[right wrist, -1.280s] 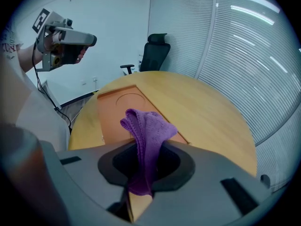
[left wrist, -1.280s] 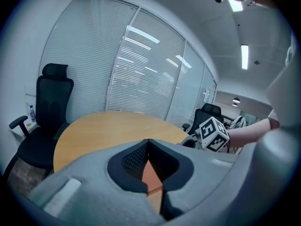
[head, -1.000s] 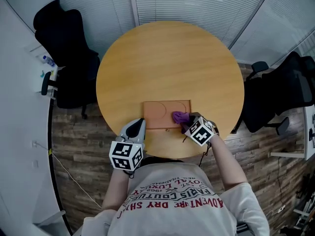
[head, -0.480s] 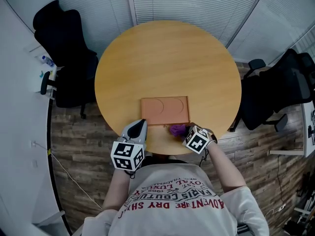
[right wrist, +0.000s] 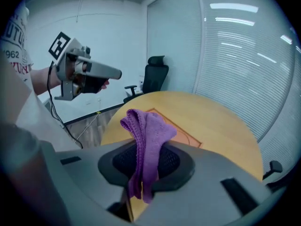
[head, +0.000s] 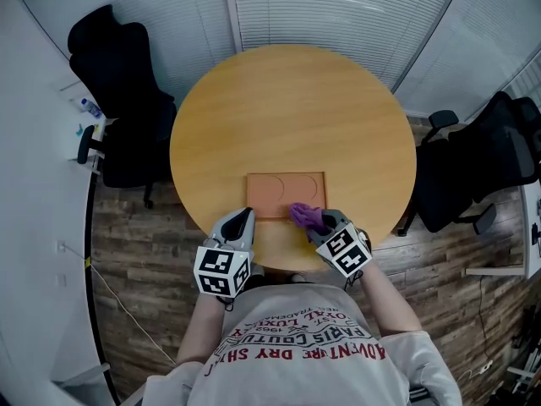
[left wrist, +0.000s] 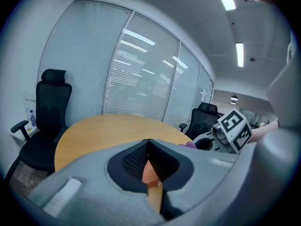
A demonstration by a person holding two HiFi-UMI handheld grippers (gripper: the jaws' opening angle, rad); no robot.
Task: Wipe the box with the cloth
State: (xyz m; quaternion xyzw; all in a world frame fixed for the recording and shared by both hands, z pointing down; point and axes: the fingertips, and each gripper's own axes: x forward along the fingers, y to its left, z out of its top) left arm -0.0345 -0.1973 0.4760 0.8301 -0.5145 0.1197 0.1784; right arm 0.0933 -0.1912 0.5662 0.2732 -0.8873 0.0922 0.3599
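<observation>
A flat orange-brown box (head: 286, 194) with two curved marks on its lid lies near the front edge of the round wooden table (head: 292, 117). My right gripper (head: 314, 221) is shut on a purple cloth (head: 306, 216), which rests at the box's front right corner. In the right gripper view the cloth (right wrist: 145, 140) sticks up between the jaws, with the box (right wrist: 181, 131) beyond it. My left gripper (head: 238, 223) sits at the box's front left corner, jaws shut and nothing in them. Through the left gripper view's jaw slit a strip of the box (left wrist: 150, 173) shows.
Black office chairs stand at the back left (head: 114, 100) and at the right (head: 478, 163) of the table. White blinds (head: 338, 11) cover the glass wall behind. A white ledge (head: 80, 121) with small items runs along the left. The floor is wood plank.
My right gripper has carried the cloth off the box toward the table's front edge, then back up to the box's front right corner. The left gripper has stayed put.
</observation>
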